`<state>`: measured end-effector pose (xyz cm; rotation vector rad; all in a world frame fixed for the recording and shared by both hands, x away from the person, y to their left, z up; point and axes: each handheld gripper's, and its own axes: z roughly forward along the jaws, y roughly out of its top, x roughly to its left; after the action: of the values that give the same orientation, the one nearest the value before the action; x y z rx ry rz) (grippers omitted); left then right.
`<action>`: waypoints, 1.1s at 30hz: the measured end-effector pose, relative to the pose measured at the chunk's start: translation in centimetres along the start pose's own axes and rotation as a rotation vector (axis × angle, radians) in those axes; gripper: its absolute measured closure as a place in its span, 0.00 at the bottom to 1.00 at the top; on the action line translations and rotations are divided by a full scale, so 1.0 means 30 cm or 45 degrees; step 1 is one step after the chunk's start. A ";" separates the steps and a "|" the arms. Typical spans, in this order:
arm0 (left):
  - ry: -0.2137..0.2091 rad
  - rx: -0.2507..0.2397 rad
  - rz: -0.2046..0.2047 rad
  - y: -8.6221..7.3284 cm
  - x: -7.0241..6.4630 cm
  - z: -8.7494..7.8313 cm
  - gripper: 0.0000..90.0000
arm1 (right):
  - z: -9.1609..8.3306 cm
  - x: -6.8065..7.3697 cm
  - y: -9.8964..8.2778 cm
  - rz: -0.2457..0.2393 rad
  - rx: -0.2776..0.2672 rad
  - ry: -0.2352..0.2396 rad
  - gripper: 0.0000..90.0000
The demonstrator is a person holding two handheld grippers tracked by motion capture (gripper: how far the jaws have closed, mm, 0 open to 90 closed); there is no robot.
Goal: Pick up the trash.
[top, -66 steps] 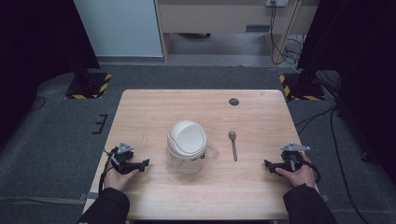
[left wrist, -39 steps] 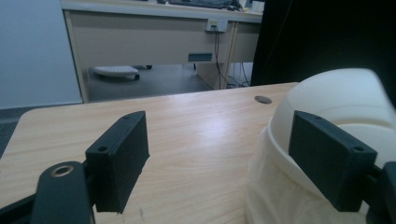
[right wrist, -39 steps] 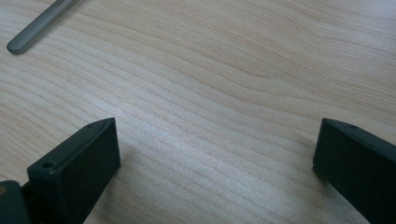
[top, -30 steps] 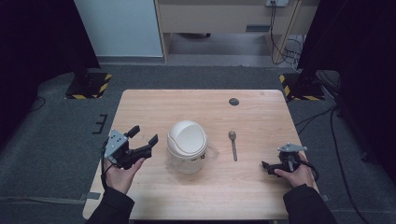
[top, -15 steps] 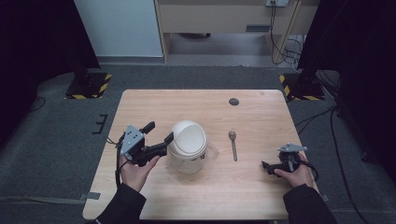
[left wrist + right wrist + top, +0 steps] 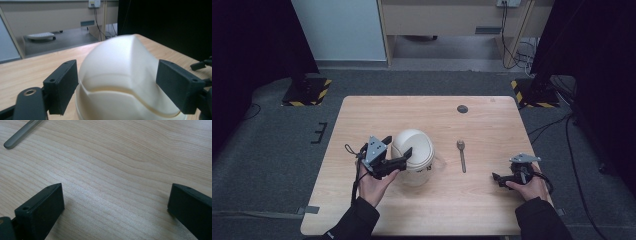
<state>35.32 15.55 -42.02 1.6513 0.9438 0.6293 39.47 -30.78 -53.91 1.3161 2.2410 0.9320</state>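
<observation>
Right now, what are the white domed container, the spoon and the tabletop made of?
Container: looks like matte cream plastic, with moulded seams and soft sheen. Spoon: probably metal, dull grey finish. Tabletop: light wood or wood-look laminate, visible grain, satin surface; I can't tell which.

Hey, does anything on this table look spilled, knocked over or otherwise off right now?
Nothing stands out. The white lidded container sits upright with its domed lid seated, the spoon lies flat beside it, and the wooden table shows no spill. The left gripper straddles the container, jaws open.
</observation>
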 end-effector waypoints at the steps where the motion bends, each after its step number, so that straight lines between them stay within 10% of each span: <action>1: -0.003 0.000 -0.014 -0.004 0.000 0.002 0.18 | 0.000 0.000 0.000 0.001 -0.002 0.000 0.01; 10: 0.013 0.073 -0.025 -0.032 0.009 0.012 0.18 | 0.001 0.000 0.000 -0.001 -0.002 0.000 0.01; 33: -0.065 -0.019 -0.009 0.024 -0.010 -0.052 0.35 | -0.004 0.002 0.003 -0.017 -0.023 0.021 0.12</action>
<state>34.11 16.07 -40.88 1.6425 0.9057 0.5851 39.43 -30.73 -53.76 1.2888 2.2459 0.9594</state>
